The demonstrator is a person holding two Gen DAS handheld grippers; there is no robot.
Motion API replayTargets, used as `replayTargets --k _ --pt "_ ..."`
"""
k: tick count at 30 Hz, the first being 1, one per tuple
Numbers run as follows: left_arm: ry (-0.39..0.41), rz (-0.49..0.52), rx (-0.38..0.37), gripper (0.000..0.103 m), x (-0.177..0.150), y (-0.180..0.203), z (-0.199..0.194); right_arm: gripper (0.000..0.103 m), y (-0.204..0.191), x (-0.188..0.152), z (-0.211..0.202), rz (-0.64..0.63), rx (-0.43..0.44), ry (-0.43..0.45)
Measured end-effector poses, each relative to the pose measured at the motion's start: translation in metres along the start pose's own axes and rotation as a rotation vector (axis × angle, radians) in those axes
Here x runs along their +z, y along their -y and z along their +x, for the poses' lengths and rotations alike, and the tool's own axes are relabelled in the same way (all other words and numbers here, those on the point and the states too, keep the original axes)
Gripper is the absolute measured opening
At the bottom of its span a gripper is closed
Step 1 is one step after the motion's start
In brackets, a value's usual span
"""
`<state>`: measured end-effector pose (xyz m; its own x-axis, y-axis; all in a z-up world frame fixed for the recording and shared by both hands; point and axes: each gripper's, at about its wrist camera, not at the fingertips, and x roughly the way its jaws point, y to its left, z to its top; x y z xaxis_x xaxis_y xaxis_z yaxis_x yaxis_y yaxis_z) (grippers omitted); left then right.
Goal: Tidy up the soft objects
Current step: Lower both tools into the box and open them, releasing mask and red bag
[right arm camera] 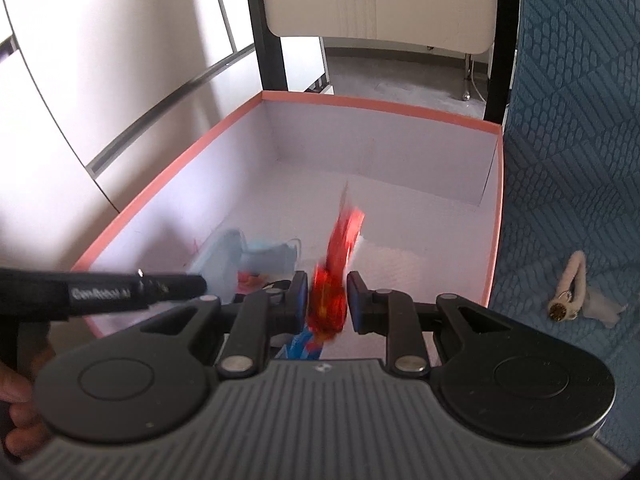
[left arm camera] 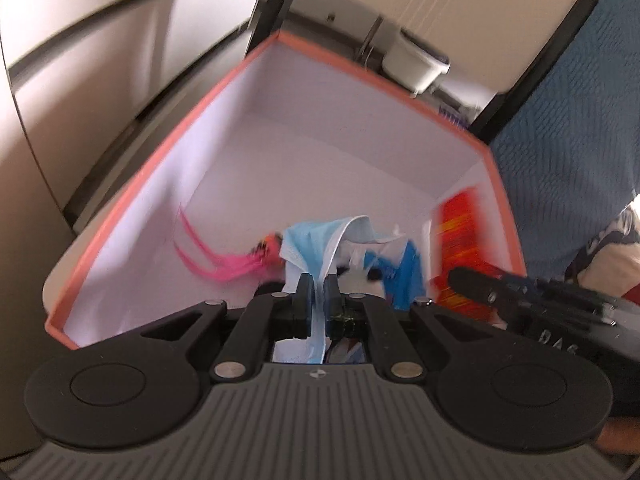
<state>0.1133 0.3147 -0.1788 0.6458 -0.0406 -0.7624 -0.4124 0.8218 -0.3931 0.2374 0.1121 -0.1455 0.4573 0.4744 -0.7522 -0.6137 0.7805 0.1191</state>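
Observation:
A pink-rimmed box (left arm camera: 168, 148) with a white inside holds soft items. My left gripper (left arm camera: 319, 292) is shut on a light blue face mask (left arm camera: 316, 240) and holds it over the box. Behind the mask lie a pink-tasselled item (left arm camera: 224, 268) and a blue and white cloth (left arm camera: 404, 272). My right gripper (right arm camera: 328, 300) hangs over the same box (right arm camera: 168, 168); a blurred red-orange item (right arm camera: 334, 280) sits between its jaws, which stand a little apart from it. That red item also shows in the left wrist view (left arm camera: 460, 240).
A blue patterned sofa cover (right arm camera: 572, 160) lies to the right of the box, with a cream rope item (right arm camera: 570, 286) on it. A chair (right arm camera: 376, 4) stands behind the box. White cabinet panels (right arm camera: 100, 80) run along the left.

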Motion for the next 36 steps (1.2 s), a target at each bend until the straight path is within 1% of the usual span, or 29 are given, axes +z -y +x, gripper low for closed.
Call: replayTargets --k 1,3,5,9,13,14,15,17,18,19,21,24,28,30,36 --pt "-0.001 0.001 0.001 0.011 -0.001 0.000 0.000 0.027 0.000 0.000 0.000 -0.001 -0.003 0.001" --pt "-0.001 0.009 0.020 0.028 -0.003 0.002 0.000 0.030 0.000 0.000 -0.001 0.000 -0.006 -0.003" --pt "0.016 0.011 0.022 0.033 -0.005 0.003 -0.005 0.041 0.000 -0.001 -0.004 -0.004 -0.009 0.003" --pt "0.042 0.037 0.053 0.033 -0.006 0.009 -0.015 0.042 0.003 -0.004 -0.013 0.006 0.007 0.009" --pt "0.077 0.057 0.062 0.033 -0.009 0.017 -0.027 0.042 0.005 -0.008 -0.027 0.004 0.012 0.025" --pt "0.086 0.059 0.060 0.033 -0.010 0.019 -0.031 0.043 0.006 -0.009 -0.031 0.007 0.016 0.030" --pt "0.095 0.063 0.057 0.033 -0.012 0.022 -0.036 0.046 0.006 -0.009 -0.035 0.010 0.018 0.036" --pt "0.117 0.075 0.059 0.033 -0.014 0.028 -0.045 0.058 0.008 -0.012 -0.045 0.009 0.015 0.053" --pt "0.131 0.089 0.056 0.033 -0.016 0.032 -0.049 0.060 0.009 -0.013 -0.049 0.009 0.013 0.060" --pt "0.145 0.107 0.059 0.033 -0.019 0.036 -0.055 0.069 0.011 -0.015 -0.053 0.011 0.012 0.065" --pt "0.171 0.137 0.082 0.033 -0.025 0.042 -0.065 0.076 0.015 -0.020 -0.062 0.023 0.009 0.076" --pt "0.199 0.155 0.077 0.033 -0.034 0.051 -0.078 0.076 0.021 -0.027 -0.077 0.027 -0.005 0.099" --pt "0.213 0.141 0.032 0.033 -0.047 0.060 -0.088 0.076 0.028 -0.037 -0.095 0.039 -0.021 0.129" --pt "0.230 0.152 0.004 0.033 -0.055 0.069 -0.093 0.076 0.032 -0.043 -0.105 0.053 -0.029 0.152" --pt "0.268 0.183 -0.026 0.033 -0.078 0.097 -0.110 0.076 0.047 -0.065 -0.135 0.076 -0.084 0.210"
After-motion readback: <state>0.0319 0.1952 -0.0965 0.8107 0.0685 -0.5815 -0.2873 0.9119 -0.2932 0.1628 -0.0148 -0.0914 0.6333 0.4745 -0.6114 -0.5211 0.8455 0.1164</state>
